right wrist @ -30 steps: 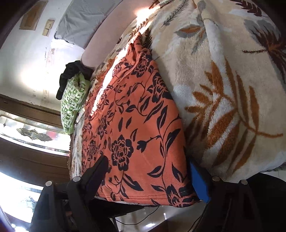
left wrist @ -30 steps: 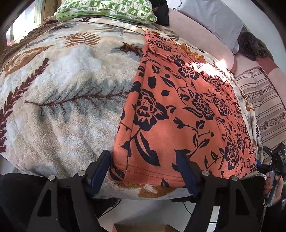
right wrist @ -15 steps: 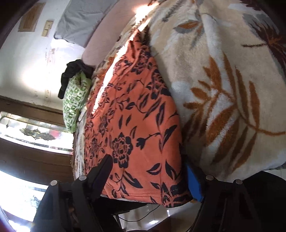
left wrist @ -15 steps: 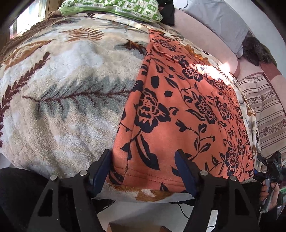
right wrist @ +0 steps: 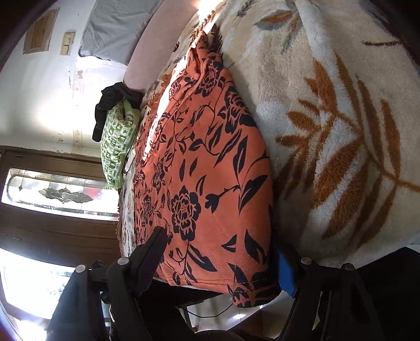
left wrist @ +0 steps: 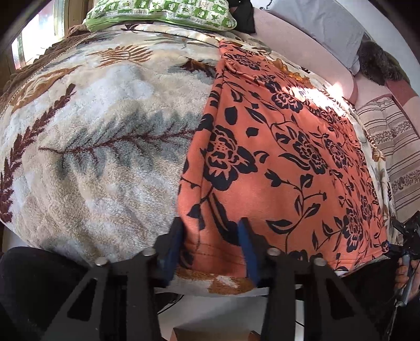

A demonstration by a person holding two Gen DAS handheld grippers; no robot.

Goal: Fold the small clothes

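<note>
An orange garment with a black flower print (left wrist: pixel 283 162) lies flat on a fleece leaf-pattern blanket (left wrist: pixel 99 147). My left gripper (left wrist: pixel 212 246) straddles the garment's near left corner at the hem, jaws partly closed with a gap still between them. In the right wrist view the garment (right wrist: pixel 210 178) runs away from me. My right gripper (right wrist: pixel 223 257) is open, its jaws on either side of the near right corner. The right gripper also shows at the far right of the left wrist view (left wrist: pixel 404 236).
A green patterned pillow (left wrist: pixel 162 13) and a dark cloth (left wrist: pixel 244 15) lie at the far end. A grey cushion (left wrist: pixel 330 23) leans on the pink backrest. A striped cloth (left wrist: pixel 393 147) lies to the right. The floor shows below the blanket's near edge.
My left gripper's jaws have narrowed around the garment's near left corner. My right gripper has moved forward, its jaws now further over the near right corner.
</note>
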